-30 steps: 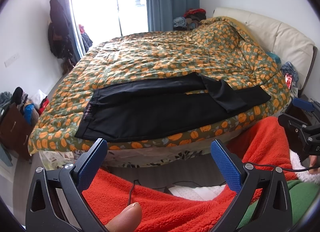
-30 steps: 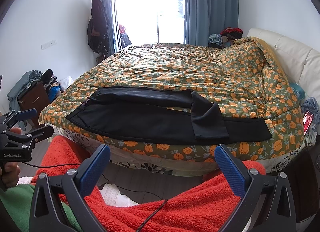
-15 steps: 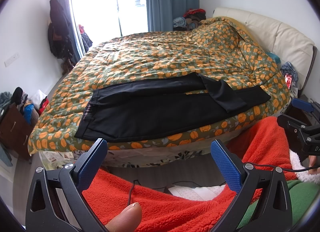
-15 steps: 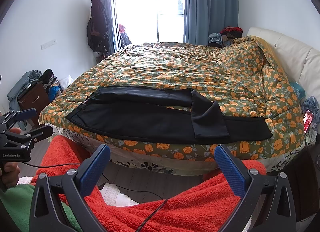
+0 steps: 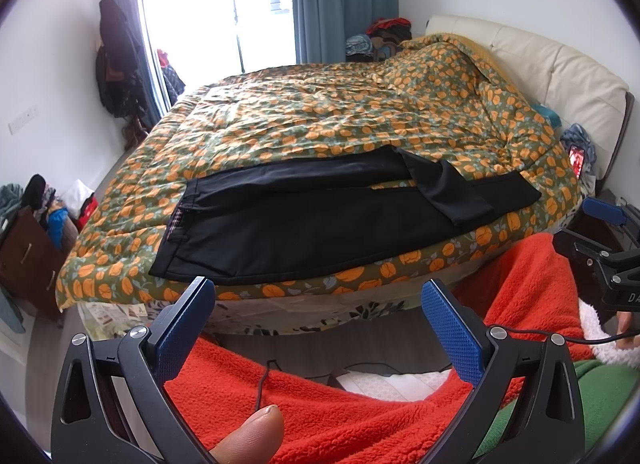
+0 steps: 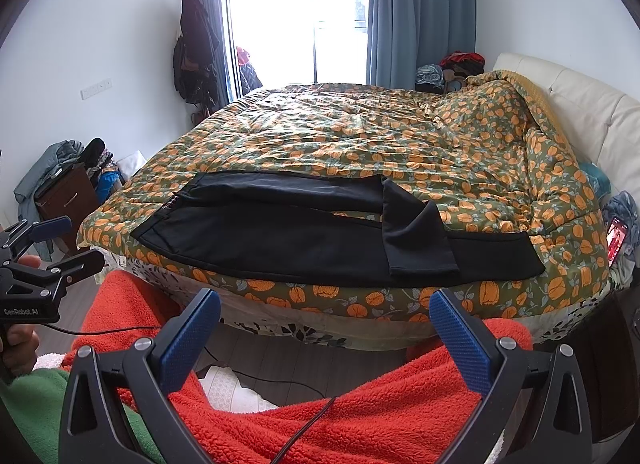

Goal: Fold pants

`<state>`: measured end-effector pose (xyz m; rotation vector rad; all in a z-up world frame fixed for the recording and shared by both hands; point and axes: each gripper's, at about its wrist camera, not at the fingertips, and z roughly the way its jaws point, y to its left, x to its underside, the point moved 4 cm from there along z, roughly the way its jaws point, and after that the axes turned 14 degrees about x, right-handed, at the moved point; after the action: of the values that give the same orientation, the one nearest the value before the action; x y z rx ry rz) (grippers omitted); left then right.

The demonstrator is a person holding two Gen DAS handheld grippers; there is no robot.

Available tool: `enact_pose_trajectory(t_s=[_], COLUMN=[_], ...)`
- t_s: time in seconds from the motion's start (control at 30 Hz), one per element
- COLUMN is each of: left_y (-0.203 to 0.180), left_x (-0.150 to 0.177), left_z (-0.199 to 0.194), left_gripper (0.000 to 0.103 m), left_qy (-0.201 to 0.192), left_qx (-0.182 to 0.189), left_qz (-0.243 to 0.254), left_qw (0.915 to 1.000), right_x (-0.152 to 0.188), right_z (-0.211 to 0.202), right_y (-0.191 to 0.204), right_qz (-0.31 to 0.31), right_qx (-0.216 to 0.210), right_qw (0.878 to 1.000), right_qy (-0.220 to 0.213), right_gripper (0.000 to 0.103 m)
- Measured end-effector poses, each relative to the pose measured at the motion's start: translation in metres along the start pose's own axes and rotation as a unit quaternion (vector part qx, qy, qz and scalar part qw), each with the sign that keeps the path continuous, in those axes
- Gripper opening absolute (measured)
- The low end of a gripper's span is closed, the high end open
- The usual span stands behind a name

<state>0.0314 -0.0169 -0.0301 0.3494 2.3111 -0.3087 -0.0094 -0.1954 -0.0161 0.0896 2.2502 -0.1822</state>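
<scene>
The left tongs are a black frame with two arms, each faced with a blue dimpled pad and fixed by round silver screws. The right tongs are built the same way. White lettering reading "GenRobot.AI" marks the left unit's black body, and a thin black cable runs from it. The person wears fluffy red fleece, a green sleeve and a white fuzzy cuff.

left gripper body, seen from the right wrist cam: white print says "GenRobot.AI" | right gripper body, left wrist cam: just "DA" before the frame cuts it off | nothing else legible tbh
</scene>
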Motion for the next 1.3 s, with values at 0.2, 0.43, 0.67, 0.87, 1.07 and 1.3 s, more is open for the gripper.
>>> enact_pose_trajectory(t_s=[0.2, 0.43, 0.67, 0.87, 1.07, 1.3], left_y=[-0.0002, -0.0002, -0.0004, -0.0008, -0.0011, -0.0013], left_x=[0.0004, 0.0005, 0.0006, 0.0007, 0.0007, 0.0007], left_z=[0.0002, 0.0002, 0.0003, 0.0002, 0.0002, 0.0003], left_gripper=[0.103, 0.103, 0.103, 0.103, 0.103, 0.103], left_qy=[0.0, 0.0, 0.0, 0.0, 0.0, 0.0], left_qx=[0.0, 0.0, 0.0, 0.0, 0.0, 0.0], left_qz=[0.0, 0.0, 0.0, 0.0, 0.0, 0.0], left_qw=[1.0, 1.0, 1.0, 1.0, 1.0, 1.0], right_x=[-0.0015, 0.0014, 0.0039, 0.003, 0.0048, 0.0034], right_z=[0.0005, 0.0011, 0.0027, 0.0027, 0.0038, 0.0041], right_y=[0.0001, -0.0008, -0.002, -0.0021, -0.0041, -0.0039], right_qz=[0.001, 0.001, 0.002, 0.003, 0.004, 0.004], right_qx=[0.0, 0.0, 0.001, 0.001, 0.001, 0.001], right_qw=[1.0, 1.0, 1.0, 1.0, 1.0, 1.0], right_qy=[0.0, 0.001, -0.001, 0.0, 0.001, 0.002], right_gripper=[0.103, 0.103, 0.103, 0.103, 0.103, 0.103])
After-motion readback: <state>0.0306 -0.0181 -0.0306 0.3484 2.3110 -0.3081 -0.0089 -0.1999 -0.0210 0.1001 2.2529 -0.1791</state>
